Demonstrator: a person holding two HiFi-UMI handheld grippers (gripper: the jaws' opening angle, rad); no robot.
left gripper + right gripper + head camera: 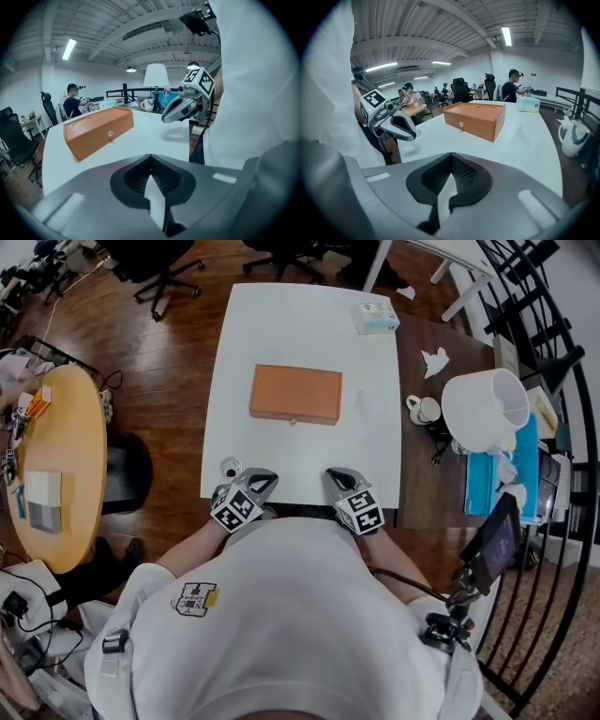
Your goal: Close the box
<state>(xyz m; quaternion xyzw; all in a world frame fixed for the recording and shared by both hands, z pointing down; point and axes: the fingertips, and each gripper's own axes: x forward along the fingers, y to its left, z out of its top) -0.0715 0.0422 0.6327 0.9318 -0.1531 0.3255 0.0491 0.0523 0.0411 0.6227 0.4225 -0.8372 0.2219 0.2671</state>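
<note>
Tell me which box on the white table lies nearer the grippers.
The orange box, in the middle; the pale tissue box sits at the far right corner.

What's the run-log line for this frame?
box: lid down, mid white table | left gripper: shut, empty, at near table edge | right gripper: shut, empty, at near table edge | box contact: none

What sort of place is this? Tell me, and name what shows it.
Probably an open-plan office or lab workspace. Black wheeled office chairs stand on a brown wooden floor, other people work at desks further back, and long strip lights hang under a bare industrial ceiling.
</note>
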